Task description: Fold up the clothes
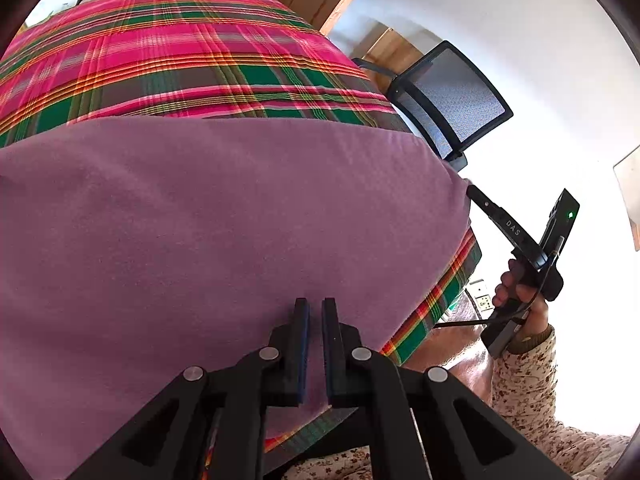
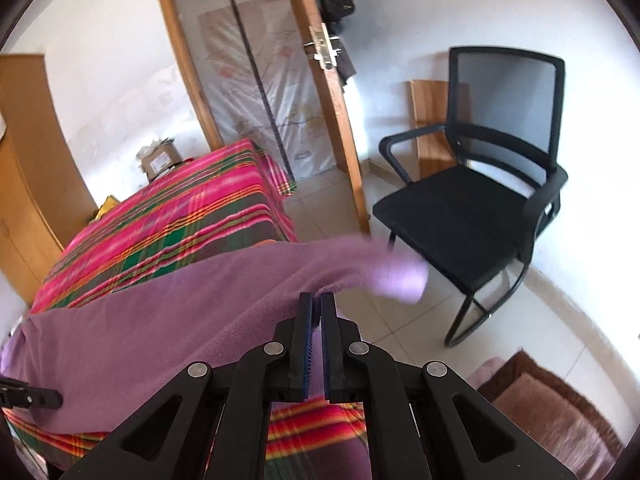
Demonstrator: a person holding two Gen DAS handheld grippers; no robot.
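Purple cloth point(image 1: 224, 216) lies spread over the plaid bed point(image 1: 168, 64), right tongs point(image 2: 316, 308) pinched on its lifted edge, apparently for folding, left tongs point(image 1: 315, 312) nearly closed over it, grip unclear.

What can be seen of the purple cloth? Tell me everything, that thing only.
The purple cloth is a plain mauve piece of soft, slightly fuzzy fabric, with no print or seams visible. It lies spread over the near end of the plaid-covered bed, mostly flat. The right gripper has its jaws nearly closed on one edge, lifting that part so it trails blurred off the bedside. The left gripper hovers above the cloth, jaws narrowly apart; whether it pinches fabric is unclear.
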